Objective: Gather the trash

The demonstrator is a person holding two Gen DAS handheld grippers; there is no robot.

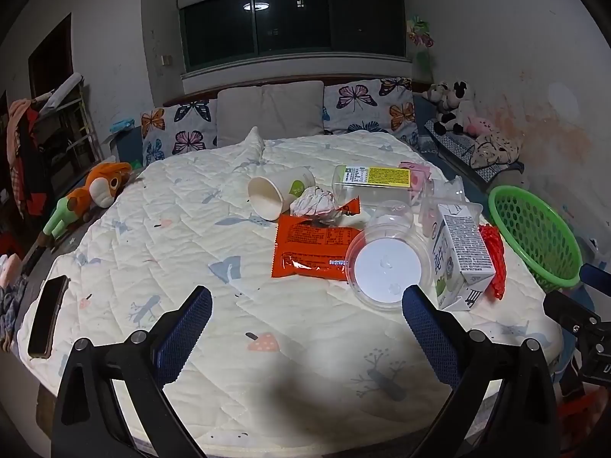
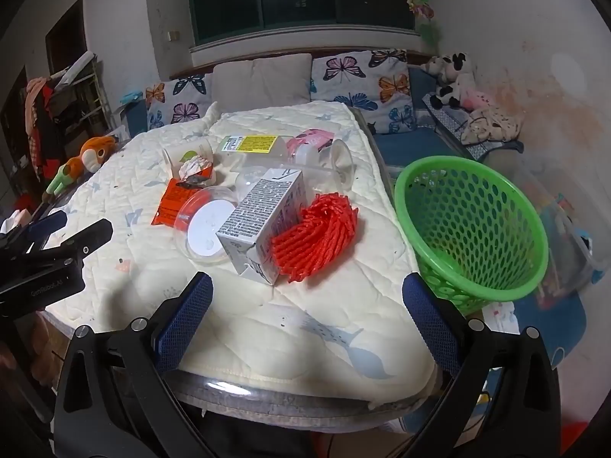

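Two grippers hang wide and empty over a quilt-covered bench (image 2: 267, 328) strewn with trash: your left gripper (image 1: 307, 318) faces the heap's middle, your right gripper (image 2: 307, 305) its right end. The green basket (image 2: 473, 229) waits just off the bench's right edge, tilted with its mouth toward the pile and, as far as shows, nothing in it yet.

Nearest your right gripper lie the milk carton (image 2: 263, 221) and the red foam net (image 2: 317, 229), touching each other; the net, soft and closest to the basket, looks the easiest first grab. Pinch its bunched middle and let it compress before lifting. Take the carton across its narrow faces.

On the left, the clear tub (image 1: 389, 263) overlaps the orange wrapper (image 1: 311, 246); lift it by its rim first. Farther back, the paper cup (image 1: 278, 192), crumpled paper (image 1: 313, 200) and clear labelled box (image 1: 374, 183) can wait.
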